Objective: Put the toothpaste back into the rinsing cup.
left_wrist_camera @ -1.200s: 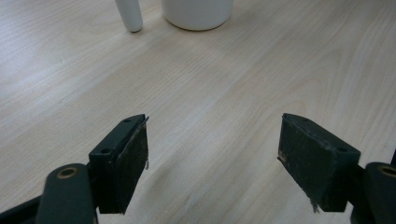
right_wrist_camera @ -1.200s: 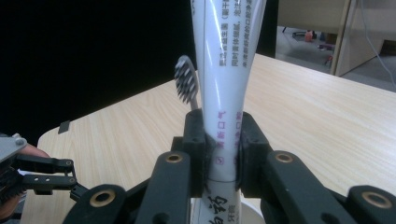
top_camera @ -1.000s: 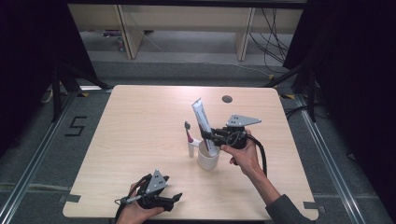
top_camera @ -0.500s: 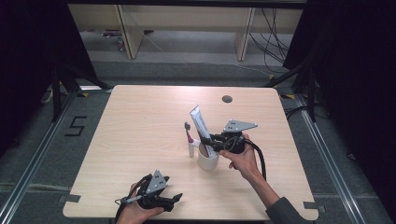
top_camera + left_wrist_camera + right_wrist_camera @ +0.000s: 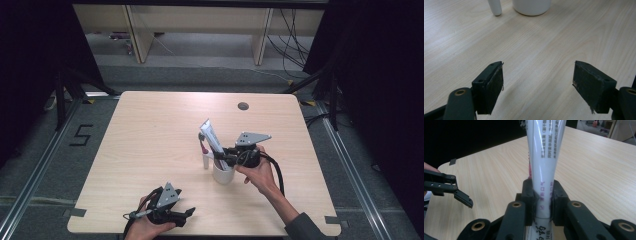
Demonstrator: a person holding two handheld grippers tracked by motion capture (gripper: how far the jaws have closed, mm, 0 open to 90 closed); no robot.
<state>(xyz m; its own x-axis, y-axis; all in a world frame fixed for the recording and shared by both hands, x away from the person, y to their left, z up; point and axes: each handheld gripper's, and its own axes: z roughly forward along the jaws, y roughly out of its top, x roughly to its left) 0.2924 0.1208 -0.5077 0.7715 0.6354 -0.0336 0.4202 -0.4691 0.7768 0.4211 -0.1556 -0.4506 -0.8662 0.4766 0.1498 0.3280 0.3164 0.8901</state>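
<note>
Right gripper (image 5: 542,200) squeezes the toothpaste tube (image 5: 546,157) upright over the white cup (image 5: 223,174), so it can drop in; left gripper (image 5: 539,86) waits open above the worktop (image 5: 544,45).

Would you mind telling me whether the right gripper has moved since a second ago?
Yes. The right gripper, shut on the toothpaste tube, has come down and nearer the white cup, lowering the tube into it.

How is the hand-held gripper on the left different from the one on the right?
The left hand-held gripper has its jaws wide open with nothing between them; the right hand-held gripper is shut on a white printed toothpaste tube. The left one sits low at the near edge of the light wooden table; the right one is over the white round cup. Both have black jaws.
</note>
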